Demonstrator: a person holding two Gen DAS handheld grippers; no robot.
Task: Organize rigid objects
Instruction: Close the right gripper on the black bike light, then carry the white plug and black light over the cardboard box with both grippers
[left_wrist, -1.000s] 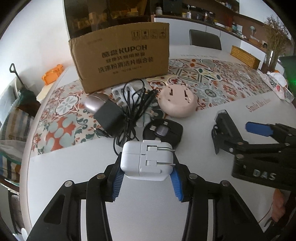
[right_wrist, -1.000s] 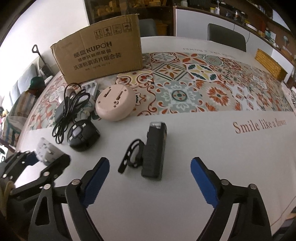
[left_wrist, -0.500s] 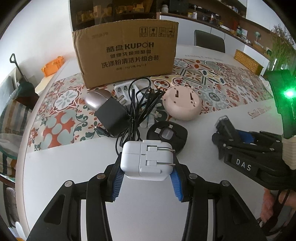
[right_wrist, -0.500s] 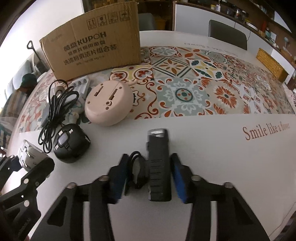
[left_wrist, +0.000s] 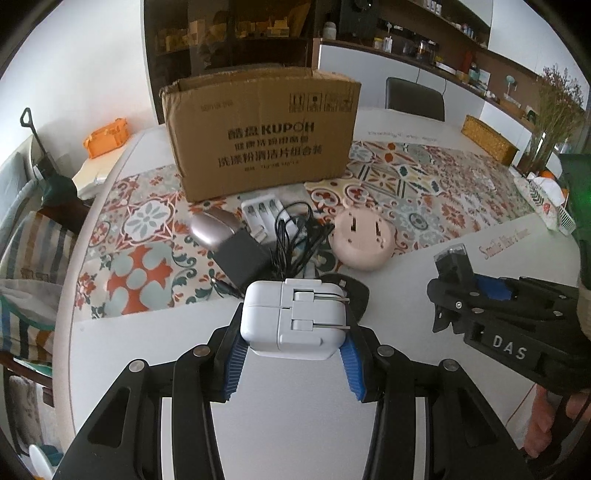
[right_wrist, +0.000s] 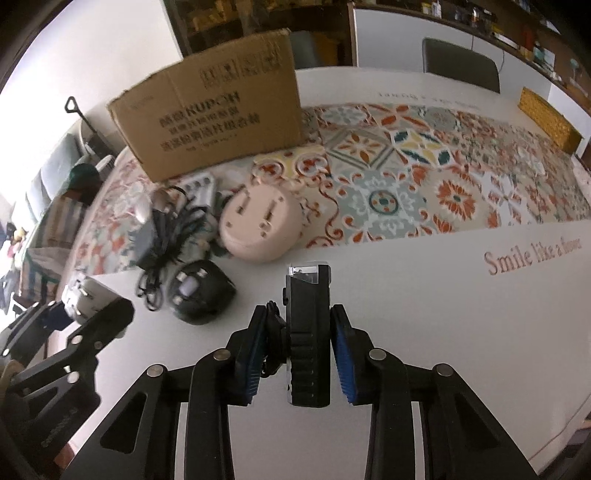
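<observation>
Nearest the left wrist camera, the left gripper (left_wrist: 293, 354) is clamped on a white plug adapter (left_wrist: 293, 319), its blue pads pressing the two sides and the folded prongs facing up; the adapter is held clear above the white table (left_wrist: 147, 369). In the right wrist view the right gripper (right_wrist: 297, 354) has just been closing, and its pads now squeeze a long black device (right_wrist: 308, 332) with a clear front end. A black strap loop (right_wrist: 271, 325) is caught between the left pad and the body — that side of the grip sits on something soft, so the device could twist or slide out if it is swung quickly.

Just past both grippers lies a round black gadget (right_wrist: 201, 295), then a tangle of black cable (left_wrist: 295, 240) draped over a dark power brick (left_wrist: 240, 260), a grey mouse (left_wrist: 212, 230), a white battery charger (left_wrist: 264, 212) and a round pink case (left_wrist: 360, 242). A low pass over this pile risks snagging the cable and dragging its neighbours along.

Farthest back stands the open cardboard box (left_wrist: 260, 136) on the patterned mat (left_wrist: 424, 184) — probably the destination. Its front wall is tall, so either held item may knock the rim if carried too low, and the two grippers, close together, could bump each other.
</observation>
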